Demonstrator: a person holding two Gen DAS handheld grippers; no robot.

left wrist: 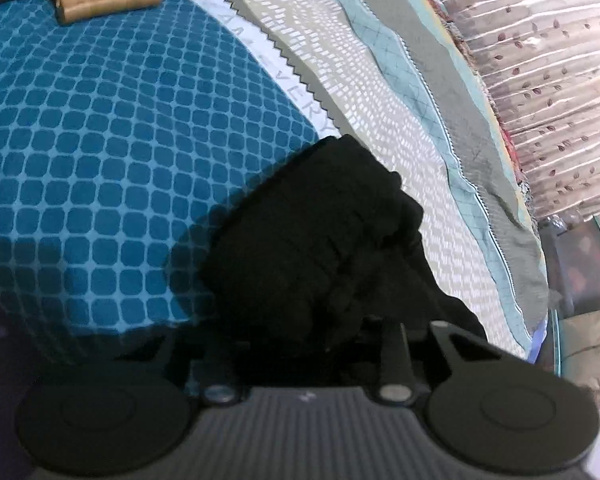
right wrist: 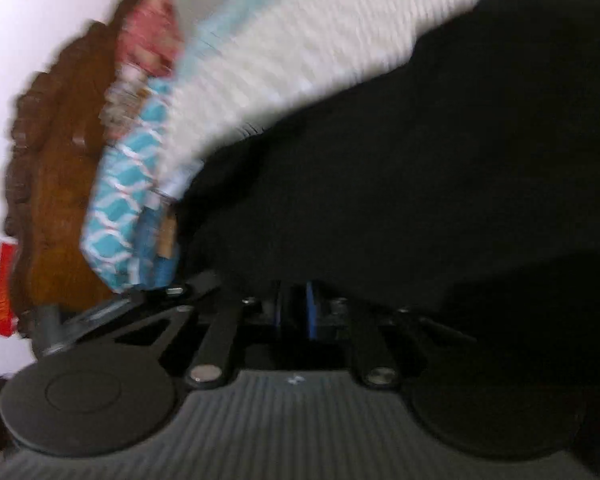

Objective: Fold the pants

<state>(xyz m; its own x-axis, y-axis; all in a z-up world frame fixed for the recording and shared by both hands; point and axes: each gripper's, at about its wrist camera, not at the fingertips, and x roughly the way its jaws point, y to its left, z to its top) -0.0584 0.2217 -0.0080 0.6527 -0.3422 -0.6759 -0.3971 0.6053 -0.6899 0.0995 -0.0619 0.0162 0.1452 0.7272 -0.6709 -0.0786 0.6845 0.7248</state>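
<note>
The black pants (left wrist: 316,240) are bunched over my left gripper (left wrist: 300,332) and hide its fingers; the cloth hangs from it above the bed, so it is shut on the pants. In the right wrist view the black pants (right wrist: 420,180) fill the centre and right and cover my right gripper (right wrist: 300,304). Its linkage is drawn in with cloth between the blue pads (right wrist: 311,312), so it is shut on the pants. This view is motion-blurred.
A blue checked pillow (left wrist: 100,140) lies at left, with a brown block (left wrist: 108,0) on its far end. A white patterned bedsheet (left wrist: 372,120) and a teal-edged blanket (left wrist: 432,92) run along it. A floral curtain (left wrist: 548,60) hangs at right. A wooden headboard (right wrist: 60,160) stands at left.
</note>
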